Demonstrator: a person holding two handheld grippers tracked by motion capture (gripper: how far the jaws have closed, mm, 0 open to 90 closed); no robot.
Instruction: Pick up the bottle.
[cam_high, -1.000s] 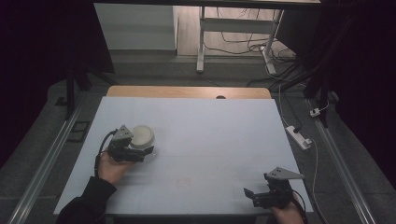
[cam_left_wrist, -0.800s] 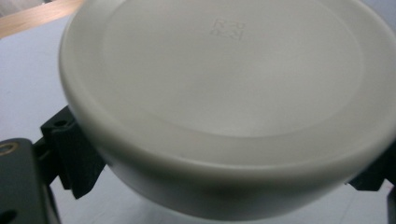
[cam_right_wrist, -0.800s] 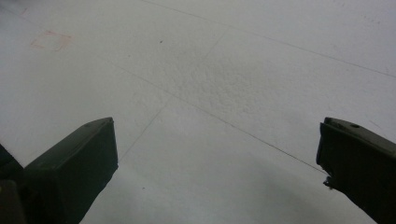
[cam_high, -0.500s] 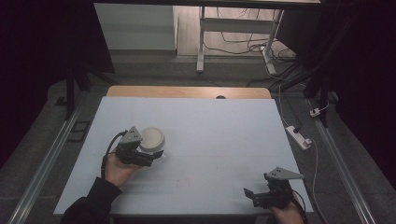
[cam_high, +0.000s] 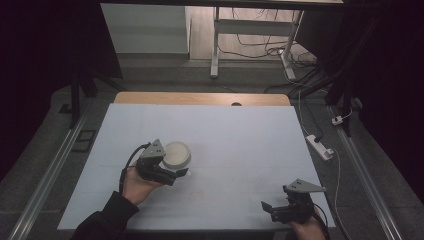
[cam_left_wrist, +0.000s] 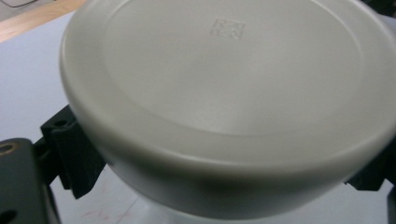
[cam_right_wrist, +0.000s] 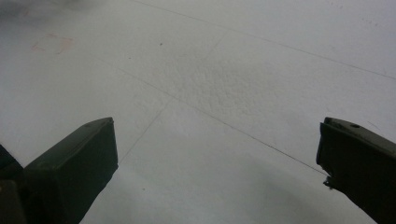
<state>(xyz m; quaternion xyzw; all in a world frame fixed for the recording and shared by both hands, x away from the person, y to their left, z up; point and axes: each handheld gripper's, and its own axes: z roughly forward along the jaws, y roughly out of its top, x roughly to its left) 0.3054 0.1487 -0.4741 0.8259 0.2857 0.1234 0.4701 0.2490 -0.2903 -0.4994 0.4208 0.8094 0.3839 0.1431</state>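
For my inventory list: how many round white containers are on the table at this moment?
1. The round white container sits on the left half of the table, between the fingers of the left gripper. Nothing suggests another is hidden.

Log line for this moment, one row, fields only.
left gripper: shut on white bowl, upside down | right gripper: open, idle at near right edge | table: pale sheet

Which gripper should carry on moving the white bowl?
Left. The left gripper already has the upturned white bowl between its fingers. The right gripper sits open at the table's near right corner, far from the bowl.
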